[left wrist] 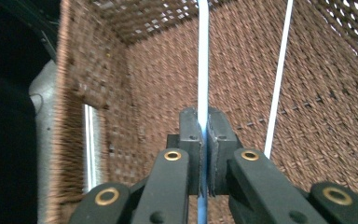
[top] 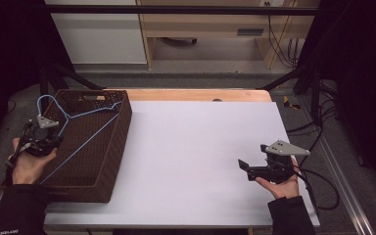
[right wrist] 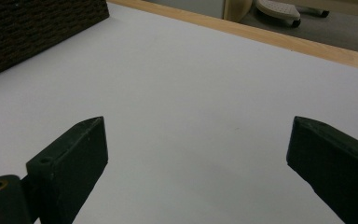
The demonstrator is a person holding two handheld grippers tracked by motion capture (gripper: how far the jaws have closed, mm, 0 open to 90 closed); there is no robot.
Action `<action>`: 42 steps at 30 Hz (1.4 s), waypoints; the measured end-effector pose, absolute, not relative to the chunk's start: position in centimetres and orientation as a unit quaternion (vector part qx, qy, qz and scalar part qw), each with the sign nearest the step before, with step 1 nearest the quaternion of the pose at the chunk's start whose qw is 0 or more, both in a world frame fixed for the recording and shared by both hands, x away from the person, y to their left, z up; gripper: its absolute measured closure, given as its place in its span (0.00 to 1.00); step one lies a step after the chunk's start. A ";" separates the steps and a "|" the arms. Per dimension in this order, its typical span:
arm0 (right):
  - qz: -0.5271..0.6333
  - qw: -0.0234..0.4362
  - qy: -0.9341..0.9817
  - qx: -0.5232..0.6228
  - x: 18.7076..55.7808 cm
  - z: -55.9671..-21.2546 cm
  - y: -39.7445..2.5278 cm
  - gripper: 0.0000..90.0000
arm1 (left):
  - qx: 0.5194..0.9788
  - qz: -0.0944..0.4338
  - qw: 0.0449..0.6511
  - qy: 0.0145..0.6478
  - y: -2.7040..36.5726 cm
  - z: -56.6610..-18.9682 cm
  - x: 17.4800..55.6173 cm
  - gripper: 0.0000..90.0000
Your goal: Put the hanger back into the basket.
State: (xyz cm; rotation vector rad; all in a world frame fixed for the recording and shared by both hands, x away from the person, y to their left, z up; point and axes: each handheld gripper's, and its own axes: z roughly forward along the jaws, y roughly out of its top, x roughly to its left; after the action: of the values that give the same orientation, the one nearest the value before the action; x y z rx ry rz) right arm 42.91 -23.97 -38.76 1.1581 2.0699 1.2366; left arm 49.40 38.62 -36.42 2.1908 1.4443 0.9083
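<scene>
Left tongs (left wrist: 204,140) pinching blue hanger (left wrist: 203,56) wire, jaws tight on it inside brown basket (left wrist: 158,79). High view gives what that close-up can't: whole hanger (top: 73,125) lying across basket (top: 115,147), hook poking over far left rim, basket on left end of counter (top: 191,156). Right tongs (right wrist: 196,154) spread wide, nothing between, hovering over bare white counter (right wrist: 191,79). Basket corner (right wrist: 32,28) cut off top left there. High view of left jaws is murky, honestly.
</scene>
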 end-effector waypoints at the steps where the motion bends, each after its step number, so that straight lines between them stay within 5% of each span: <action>1: 0.450 0.231 0.753 0.421 42.9 -38.8 -24.0 0.07 | 0.776 0.319 0.182 0.512 38.5 -36.7 49.5 0.97; 15: 0.450 0.231 0.753 0.420 42.9 -38.7 -24.0 0.07 | 0.781 0.284 0.196 0.521 38.2 -37.3 49.1 0.92; 27: 0.456 0.232 0.749 0.421 42.8 -38.7 -24.0 0.06 | 0.752 0.313 0.336 0.473 35.5 -33.2 45.3 0.65; 42: 0.462 0.233 0.748 0.416 42.7 -38.6 -24.2 0.06 | 0.746 0.302 0.434 0.404 30.4 -32.9 42.5 0.36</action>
State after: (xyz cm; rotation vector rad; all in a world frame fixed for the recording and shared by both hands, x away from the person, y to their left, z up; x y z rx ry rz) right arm 42.72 -24.17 -38.56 1.1429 2.0548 1.2680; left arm 42.45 30.38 -32.93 1.8590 1.0065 0.7517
